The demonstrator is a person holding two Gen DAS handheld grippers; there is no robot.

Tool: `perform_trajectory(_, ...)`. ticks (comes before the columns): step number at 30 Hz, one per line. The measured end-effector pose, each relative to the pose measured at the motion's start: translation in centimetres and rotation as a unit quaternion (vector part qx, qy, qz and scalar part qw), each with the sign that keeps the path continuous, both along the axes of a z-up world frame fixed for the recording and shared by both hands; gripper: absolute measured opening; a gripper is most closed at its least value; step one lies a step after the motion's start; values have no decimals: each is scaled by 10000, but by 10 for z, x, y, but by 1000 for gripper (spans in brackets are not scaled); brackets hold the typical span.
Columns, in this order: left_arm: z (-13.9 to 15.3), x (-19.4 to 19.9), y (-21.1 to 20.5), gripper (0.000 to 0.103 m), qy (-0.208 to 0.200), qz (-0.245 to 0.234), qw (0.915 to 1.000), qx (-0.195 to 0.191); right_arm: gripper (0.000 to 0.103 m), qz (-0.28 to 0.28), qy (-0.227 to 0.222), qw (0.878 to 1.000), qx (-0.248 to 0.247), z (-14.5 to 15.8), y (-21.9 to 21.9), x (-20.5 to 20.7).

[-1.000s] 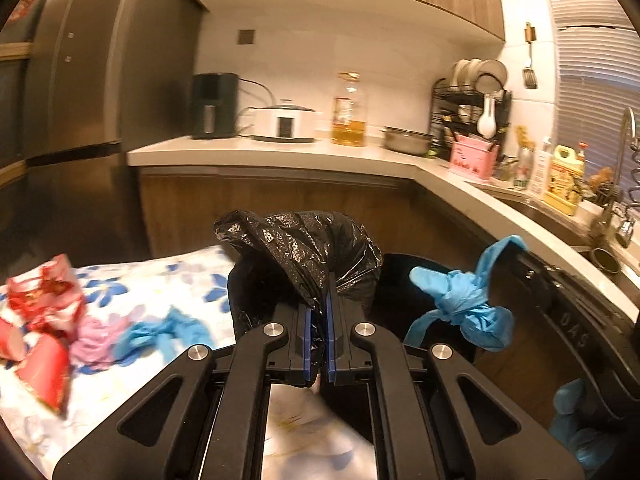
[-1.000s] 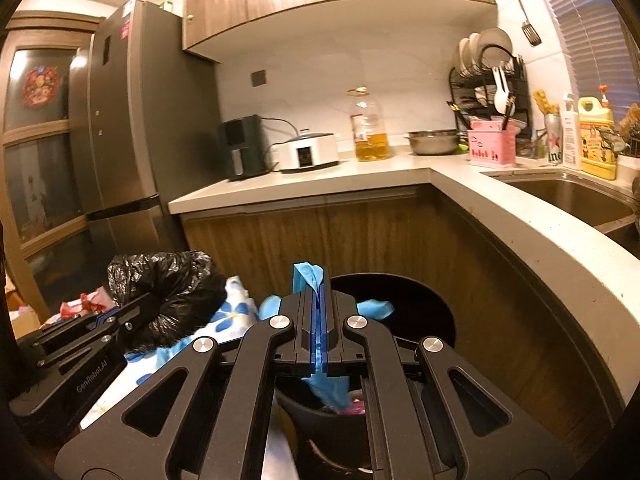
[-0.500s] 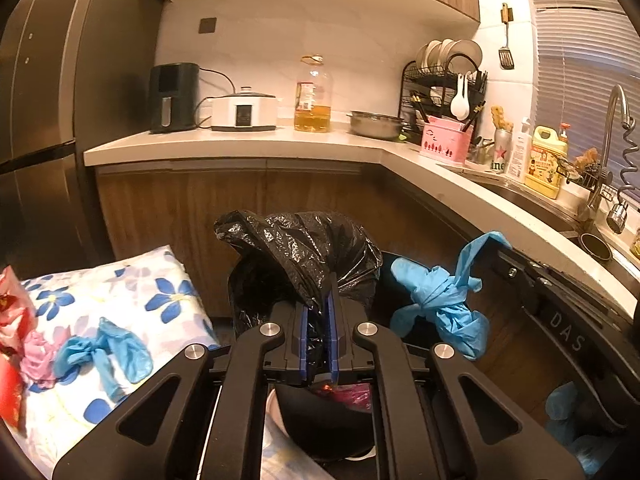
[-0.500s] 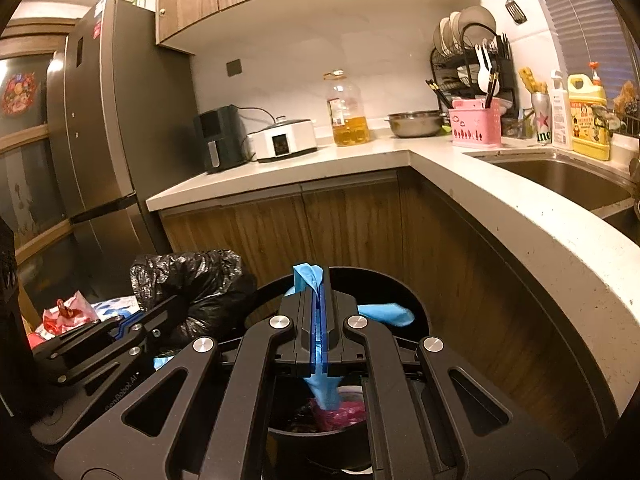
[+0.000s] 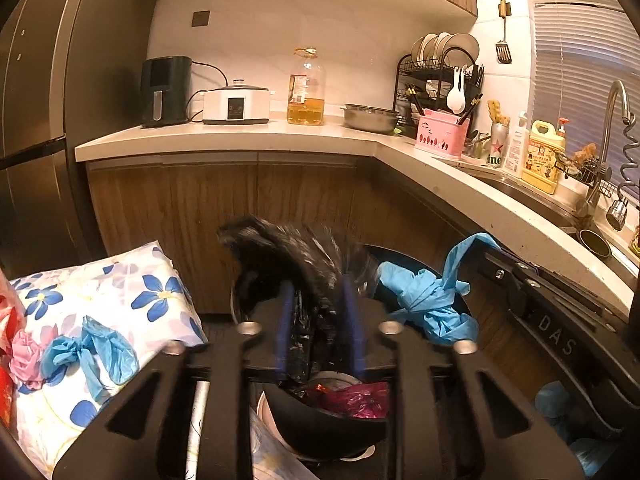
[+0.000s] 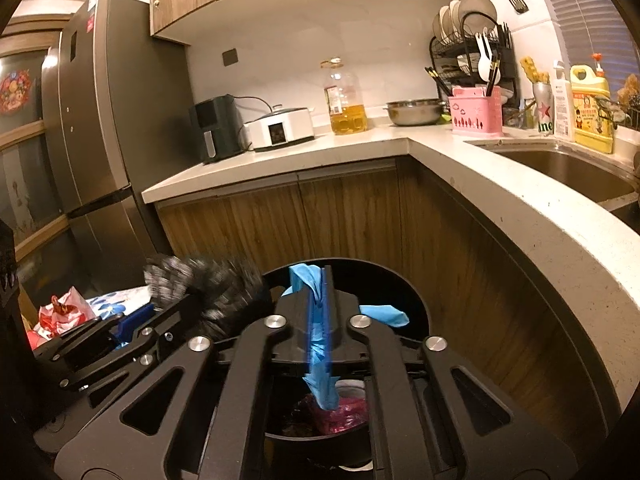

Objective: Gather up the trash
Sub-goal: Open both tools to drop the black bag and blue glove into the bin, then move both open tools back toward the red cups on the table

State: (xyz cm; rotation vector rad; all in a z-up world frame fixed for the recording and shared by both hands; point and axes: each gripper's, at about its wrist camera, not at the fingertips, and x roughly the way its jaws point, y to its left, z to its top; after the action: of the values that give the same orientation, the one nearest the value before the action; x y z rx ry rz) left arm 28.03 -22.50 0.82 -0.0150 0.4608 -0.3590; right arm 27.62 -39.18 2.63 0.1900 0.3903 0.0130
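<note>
L tool [image 5: 319, 320] jaws just opening, released; black bag [image 5: 304, 256] blurred between them. R tool [image 6: 319, 320] opening too (blue glove [image 6: 316, 320] in gap, grip unclear). Bin [image 6: 416, 300] mostly hidden.

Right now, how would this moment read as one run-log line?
left gripper: just opening, black bag dropping | right gripper: just opening, blue glove between pads | below: bin

A white cloth printed with blue flowers [image 5: 132, 280] covers the surface left of the left claw. On it, nearest the claw, lies a knotted blue plastic glove [image 5: 90, 354]; a crumpled pink wad [image 5: 24, 360] touches it, and red crinkled wrappers [image 5: 6, 320] lie farther left at the edge.
</note>
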Motion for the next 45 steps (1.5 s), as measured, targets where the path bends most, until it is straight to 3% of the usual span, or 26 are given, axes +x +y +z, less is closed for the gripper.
perform_trajectory(1,0,0,0,46,-12,25,10000,-1,20,-15,21,10000,36,-1,-2,0)
perform_trajectory(3,0,-1,1,50,-33,49,10000,-8,33,-42,17,10000,60,-3,-3,0)
perform_trajectory(13,-6,-2,20,75,71,428,9990,-72,48,-136,44,9999,23,-6,-3,-5)
perform_trajectory(24,5,-26,38,96,-108,813,9966,79,82,-284,-8,9995,-109,-3,5,-25)
perform_trajectory(33,6,-55,65,97,-124,1102,9937,146,95,-283,35,9990,-345,1,25,-49)
perform_trajectory(45,11,-101,111,97,-197,1415,9897,-14,97,-224,-36,9976,-654,6,70,-83)
